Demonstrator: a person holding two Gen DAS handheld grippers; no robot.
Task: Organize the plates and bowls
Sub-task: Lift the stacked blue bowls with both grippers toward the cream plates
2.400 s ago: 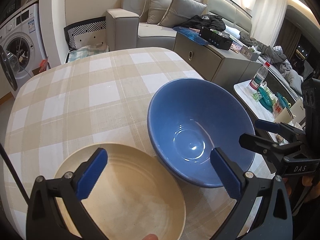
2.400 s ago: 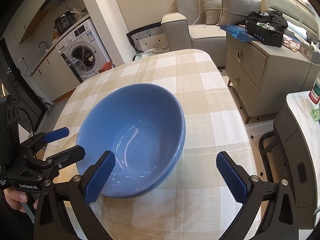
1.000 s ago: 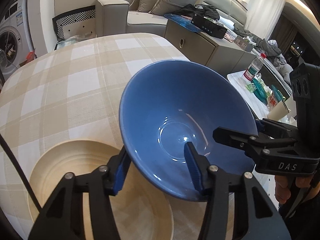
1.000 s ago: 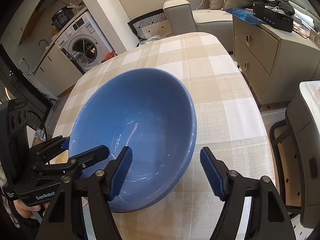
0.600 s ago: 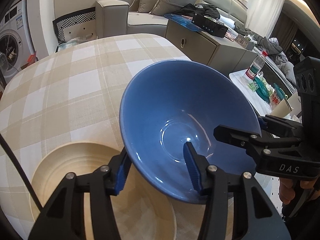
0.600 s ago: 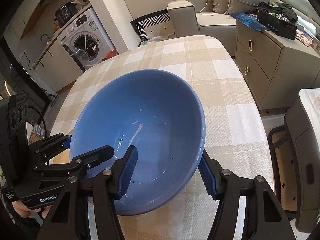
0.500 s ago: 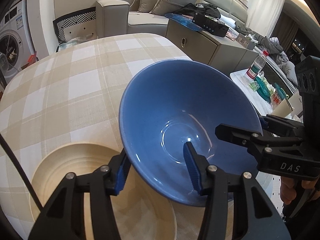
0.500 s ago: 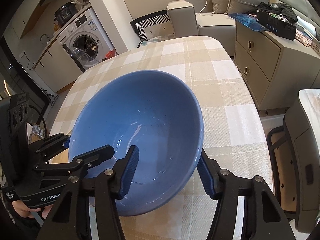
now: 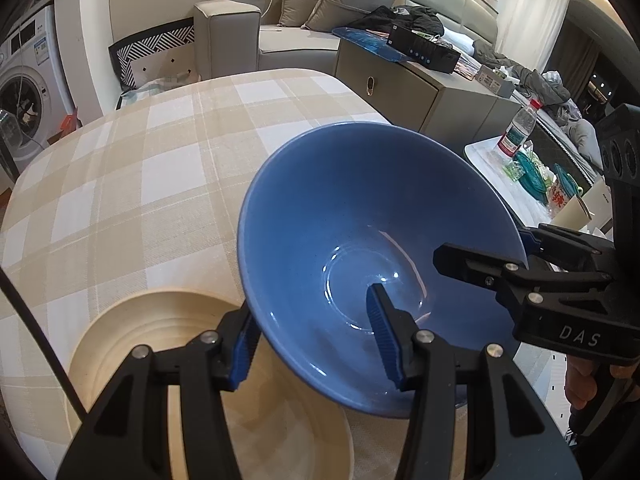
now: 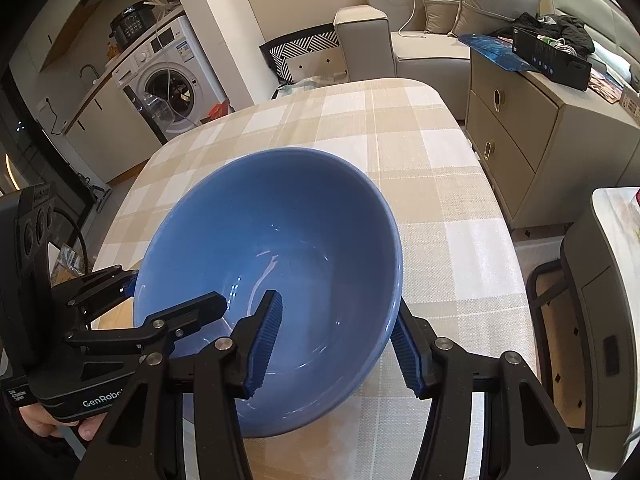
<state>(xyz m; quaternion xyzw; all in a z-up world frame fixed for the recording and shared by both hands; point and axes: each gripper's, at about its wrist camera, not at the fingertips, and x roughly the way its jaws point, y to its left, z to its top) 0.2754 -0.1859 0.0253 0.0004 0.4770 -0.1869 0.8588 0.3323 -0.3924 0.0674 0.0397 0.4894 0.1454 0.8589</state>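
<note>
In your left wrist view the left gripper (image 9: 312, 344) clamps the blue bowl (image 9: 360, 240) at centre frame, wall between its jaws, tilted above the beige plate (image 9: 160, 340) lower left. Your right gripper (image 10: 340, 344), jaws just closing, pinches the bowl's opposite rim.

The blue bowl (image 9: 348, 216) hides the beige plate (image 9: 168, 320) toward three o'clock, and the picture's bottom edge cuts the plate off at six. In the right wrist view only a sliver of plate (image 10: 116, 314) shows at nine o'clock. The bottle (image 9: 518, 130) label is too small to read.
</note>
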